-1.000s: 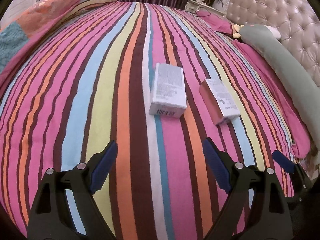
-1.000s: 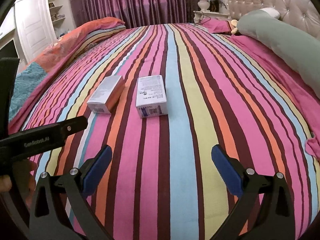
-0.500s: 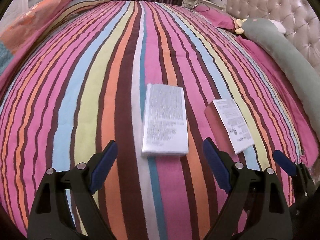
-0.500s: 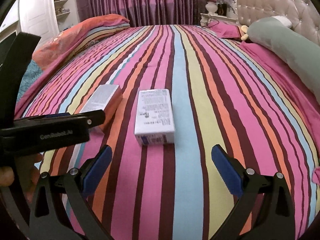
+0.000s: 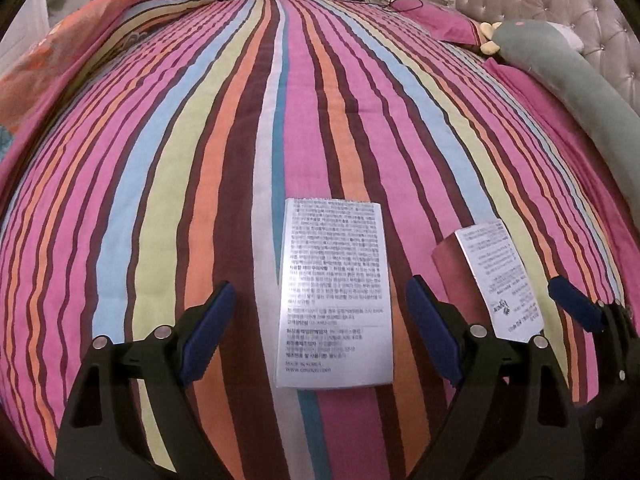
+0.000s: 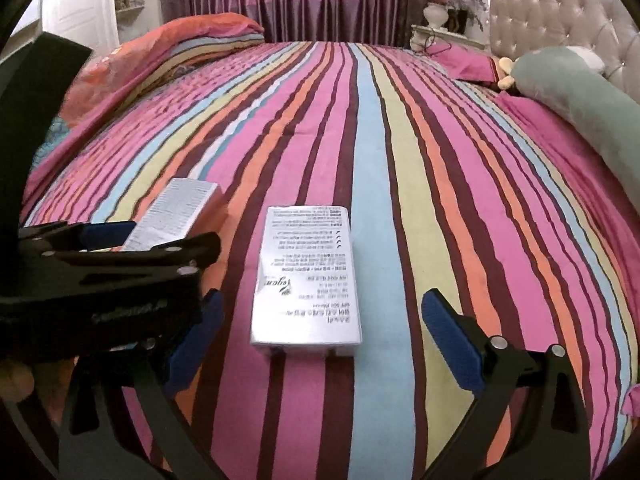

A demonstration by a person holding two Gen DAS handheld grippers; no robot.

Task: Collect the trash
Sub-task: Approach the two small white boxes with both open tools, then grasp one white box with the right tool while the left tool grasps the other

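Two small silver cartons with printed text lie on the striped bedspread (image 5: 160, 200). One carton (image 5: 334, 292) lies lengthwise in the gap of my left gripper (image 5: 320, 286), which is open, its blue pads clear of the carton's sides. The second carton (image 5: 492, 280), with a pink-red side, lies just to its right. In the right wrist view that second carton (image 6: 308, 276) sits in the gap of my right gripper (image 6: 323, 295), also open and not touching it. The left gripper's black body (image 6: 112, 272) covers part of the first carton (image 6: 180, 216).
A long grey-green bolster (image 5: 580, 92) lies along the right edge by a tufted headboard (image 5: 560, 0). A folded orange quilt (image 5: 100, 28) lies at the back left. A nightstand with a vase (image 6: 436, 16) stands beyond the bed. A person's fingers (image 6: 16, 380) show at the lower left.
Both grippers have come forward and lower over the bed. Each carton has gone from well ahead of the fingers to lying in the gap between them. The jaws stay equally wide.
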